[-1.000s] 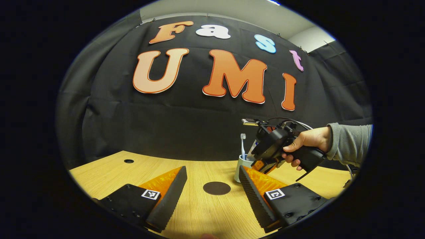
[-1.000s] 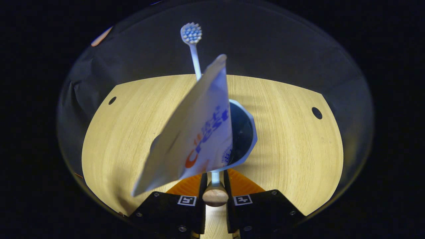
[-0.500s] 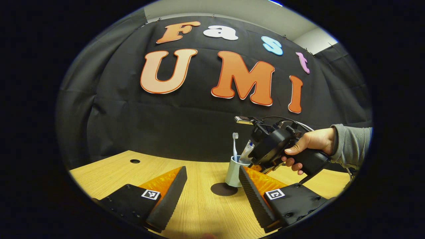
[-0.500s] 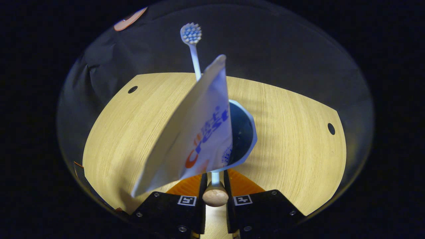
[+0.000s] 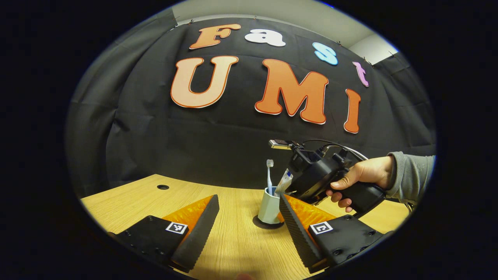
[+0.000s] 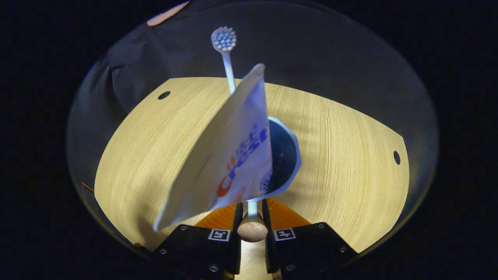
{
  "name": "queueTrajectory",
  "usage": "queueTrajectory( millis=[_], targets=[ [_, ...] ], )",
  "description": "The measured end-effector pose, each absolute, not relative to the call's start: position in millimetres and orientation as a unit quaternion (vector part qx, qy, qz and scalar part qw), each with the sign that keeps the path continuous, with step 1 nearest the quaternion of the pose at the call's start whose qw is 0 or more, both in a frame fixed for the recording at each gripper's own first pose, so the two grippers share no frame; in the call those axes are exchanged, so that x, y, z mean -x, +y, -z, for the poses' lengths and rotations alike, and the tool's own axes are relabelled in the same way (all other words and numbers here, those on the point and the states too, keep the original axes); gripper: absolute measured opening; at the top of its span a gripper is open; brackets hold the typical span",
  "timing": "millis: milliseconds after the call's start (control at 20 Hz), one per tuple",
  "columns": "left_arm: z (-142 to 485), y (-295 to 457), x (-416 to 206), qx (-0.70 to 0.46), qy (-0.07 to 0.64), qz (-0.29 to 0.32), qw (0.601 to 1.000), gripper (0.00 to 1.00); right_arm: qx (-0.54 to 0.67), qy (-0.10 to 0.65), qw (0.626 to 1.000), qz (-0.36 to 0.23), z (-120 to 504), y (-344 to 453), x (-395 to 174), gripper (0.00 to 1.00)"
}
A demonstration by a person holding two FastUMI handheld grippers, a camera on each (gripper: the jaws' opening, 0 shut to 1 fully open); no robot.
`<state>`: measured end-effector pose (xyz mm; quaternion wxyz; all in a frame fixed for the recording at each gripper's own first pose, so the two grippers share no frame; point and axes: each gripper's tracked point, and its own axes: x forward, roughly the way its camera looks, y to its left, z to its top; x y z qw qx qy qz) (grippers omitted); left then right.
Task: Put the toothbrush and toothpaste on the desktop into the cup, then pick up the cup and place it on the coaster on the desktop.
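Note:
A pale blue-grey cup [image 5: 269, 207] holds a white toothbrush [image 5: 269, 175] and a white toothpaste tube [image 5: 285, 179], both upright. In the left gripper view the cup is over the dark round coaster [image 5: 260, 223]; whether it rests on it I cannot tell. My right gripper [image 6: 252, 208] is shut on the cup's near wall [image 6: 290, 155], with the tube [image 6: 233, 155] and the brush head [image 6: 224, 39] rising in front. A hand [image 5: 362, 175] holds that gripper's body [image 5: 315, 177]. My left gripper [image 5: 249, 199] hangs open just above the desk, short of the cup.
The wooden desk [image 6: 342, 163] has small dark cable holes at its far corners [image 6: 163, 95] [image 6: 396, 157]. A grey sleeve [image 5: 412, 175] comes in from the right. Black cloth backs the desk.
The right gripper has carried the cup leftward from beside the coaster to over it. The left gripper has stayed open and drifted slightly.

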<state>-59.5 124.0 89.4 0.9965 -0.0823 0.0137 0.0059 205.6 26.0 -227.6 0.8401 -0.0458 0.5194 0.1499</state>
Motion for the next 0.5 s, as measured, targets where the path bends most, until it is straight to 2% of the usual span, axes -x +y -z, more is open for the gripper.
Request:
queueTrajectory(
  millis=[200, 250, 300, 500],
  targets=[
    [-84.9, 125.3, 59.3, 0.083, 0.019, -0.006, 0.996, 0.99, 0.05, 0.525, 0.836, -0.15, 226.4, 24.5, -203.5, 0.26],
    [-83.9, 125.1, 59.2, 0.083, 0.02, -0.006, 0.996, 0.99, 0.052, 0.527, 0.835, -0.152, 226.4, 23.2, -203.6, 0.21],
    [-83.5, 125.2, 59.1, 0.083, 0.02, -0.006, 0.996, 0.98, 0.057, 0.528, 0.833, -0.154, 223.3, 21.4, -204.1, 0.26],
    [-80.9, 125.7, 57.4, 0.084, 0.023, -0.007, 0.996, 0.98, 0.052, 0.514, 0.843, -0.151, 214.6, 15.9, -208.7, 0.3]
  ],
)
